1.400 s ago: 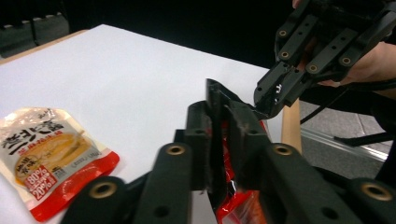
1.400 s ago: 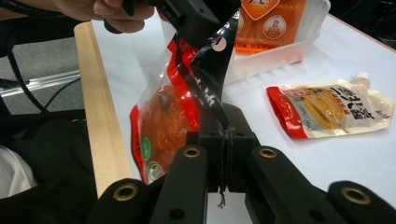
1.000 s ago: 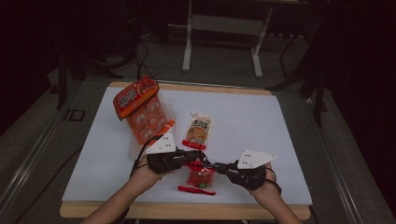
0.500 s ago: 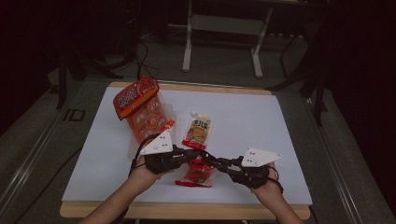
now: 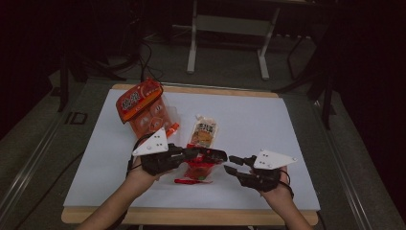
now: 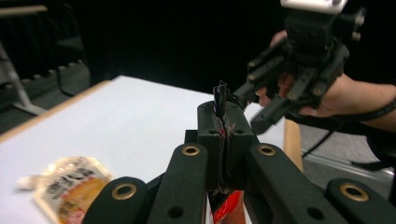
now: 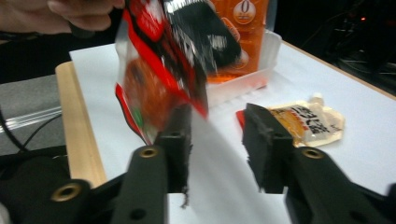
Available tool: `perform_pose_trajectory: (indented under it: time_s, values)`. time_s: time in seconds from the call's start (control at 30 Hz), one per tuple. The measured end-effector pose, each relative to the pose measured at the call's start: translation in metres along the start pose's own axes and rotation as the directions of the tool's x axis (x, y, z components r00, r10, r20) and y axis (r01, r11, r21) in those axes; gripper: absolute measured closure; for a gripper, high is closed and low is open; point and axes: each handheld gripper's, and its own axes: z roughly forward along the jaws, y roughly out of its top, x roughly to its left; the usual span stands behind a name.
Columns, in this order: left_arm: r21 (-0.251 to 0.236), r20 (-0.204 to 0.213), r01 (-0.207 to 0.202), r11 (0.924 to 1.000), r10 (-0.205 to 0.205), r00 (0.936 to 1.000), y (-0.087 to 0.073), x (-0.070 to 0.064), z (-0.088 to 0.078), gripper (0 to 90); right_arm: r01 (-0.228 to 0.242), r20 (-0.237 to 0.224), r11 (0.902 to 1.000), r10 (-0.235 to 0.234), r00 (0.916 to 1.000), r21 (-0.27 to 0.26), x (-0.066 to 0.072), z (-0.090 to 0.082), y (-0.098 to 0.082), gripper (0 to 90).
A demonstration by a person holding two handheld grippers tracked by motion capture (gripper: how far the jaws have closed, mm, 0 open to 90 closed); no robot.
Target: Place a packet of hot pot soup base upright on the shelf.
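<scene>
The left gripper [image 5: 210, 154] has its jaws clenched on the top edge of a red plastic snack packet [image 5: 197, 168], which hangs below them just above the white worktop [image 5: 268, 120]. The right gripper [image 5: 235, 164], just beside the packet, has been opening its jaws; they stand released with nothing between them.
</scene>
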Motion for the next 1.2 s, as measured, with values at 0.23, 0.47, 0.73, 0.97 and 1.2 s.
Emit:
perform_pose_trajectory:
  time_s: [0.23, 0.47, 0.73, 0.97, 1.2]
  values:
    - [-0.018, -0.035, -0.007, 0.9998, 0.006, 0.9994, 0.003, 0.007, -0.014, 88.6, -0.044, 0.0, 0.9983, 0.044, 0.999, -0.038, -0.004, -0.004, -0.001, 33.0]
    - [-0.077, -0.093, -0.046, 0.996, 0.038, 0.995, 0.001, 0.015, -0.032, 88.4, -0.047, -0.007, 0.996, 0.046, 0.9989, -0.076, -0.006, -0.007, -0.003, 12.3]
    - [-0.14, -0.16, -0.057, 0.9885, 0.035, 0.9865, 0.0, 0.03, -0.058, 88.3, -0.065, -0.014, 0.9951, 0.065, 0.9978, -0.075, -0.013, -0.011, -0.008, 12.5]
    - [-0.175, -0.208, -0.071, 0.982, 0.033, 0.9775, -0.01, 0.046, -0.079, 88.2, -0.07, -0.01, 0.9946, 0.069, 0.9976, -0.077, -0.016, -0.014, -0.009, 12.8]
    - [-0.194, -0.209, -0.037, 0.9803, -0.004, 0.978, -0.028, 0.06, -0.09, 88.1, -0.074, -0.014, 0.995, 0.073, 0.9972, -0.067, -0.017, -0.012, -0.012, 13.0]
